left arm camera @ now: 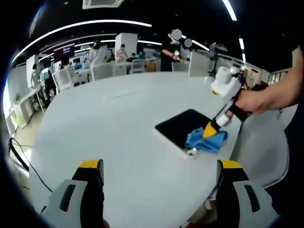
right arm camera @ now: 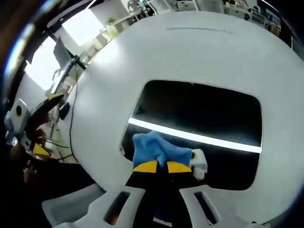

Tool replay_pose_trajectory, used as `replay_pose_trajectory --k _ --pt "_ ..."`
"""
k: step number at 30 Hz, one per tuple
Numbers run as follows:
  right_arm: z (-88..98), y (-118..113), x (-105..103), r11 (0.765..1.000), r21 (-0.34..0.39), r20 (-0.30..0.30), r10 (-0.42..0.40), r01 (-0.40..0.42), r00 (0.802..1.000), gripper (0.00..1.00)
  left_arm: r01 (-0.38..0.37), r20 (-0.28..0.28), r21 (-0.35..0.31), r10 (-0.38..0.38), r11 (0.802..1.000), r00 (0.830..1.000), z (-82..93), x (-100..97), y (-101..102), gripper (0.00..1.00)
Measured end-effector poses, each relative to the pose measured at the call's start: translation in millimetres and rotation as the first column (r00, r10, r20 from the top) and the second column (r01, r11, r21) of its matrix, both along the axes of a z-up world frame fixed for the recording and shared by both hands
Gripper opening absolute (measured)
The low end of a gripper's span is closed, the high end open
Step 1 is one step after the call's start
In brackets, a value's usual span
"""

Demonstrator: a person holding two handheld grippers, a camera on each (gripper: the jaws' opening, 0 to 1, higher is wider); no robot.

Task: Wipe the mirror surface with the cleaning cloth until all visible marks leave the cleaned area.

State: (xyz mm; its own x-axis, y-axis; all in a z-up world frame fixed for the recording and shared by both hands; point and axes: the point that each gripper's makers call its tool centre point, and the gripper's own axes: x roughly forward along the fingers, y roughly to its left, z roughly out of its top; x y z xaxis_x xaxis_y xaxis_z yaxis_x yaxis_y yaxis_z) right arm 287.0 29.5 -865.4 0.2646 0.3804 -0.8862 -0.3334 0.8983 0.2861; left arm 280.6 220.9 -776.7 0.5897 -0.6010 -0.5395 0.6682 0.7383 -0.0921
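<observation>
Blue microfibre, bunched into a wad, is what the eye lands on, but start at the left: the left gripper [left arm camera: 159,173] hangs over the pale round table [left arm camera: 109,118] with its yellow-tipped jaws spread wide and nothing between them, held well back, likely so it stays out of the wiping path. Moving right in the left gripper view, the mirror [left arm camera: 183,126] lies flat near the table's edge, dark because it reflects the ceiling. At its near corner sits the cleaning cloth [left arm camera: 205,141], and the right gripper [left arm camera: 211,129] angles down onto it from a person's hand [left arm camera: 249,100]. In the right gripper view the right gripper's jaws are pinched together on the cleaning cloth [right arm camera: 151,148], pressing it to the mirror [right arm camera: 199,114] just below a bright reflected strip. Whether any marks remain on the glass cannot be told from here; most of the surface looks unwiped, so the job seems early.
</observation>
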Motion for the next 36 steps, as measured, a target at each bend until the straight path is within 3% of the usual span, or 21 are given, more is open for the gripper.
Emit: replay_pose_trajectory --k 17,36 --pt "0.1 -1 -2 0.999 0.002 -0.004 0.039 -0.039 0.999 0.0 -0.01 -0.004 0.001 0.01 1.0 1.0 0.0 -0.6 -5 0.99" --pt "-0.4 -27 -1 1.0 -0.006 -0.008 0.027 -0.027 1.0 0.0 -0.006 -0.015 0.012 0.006 1.0 1.0 -3.1 -1.3 -16 0.99"
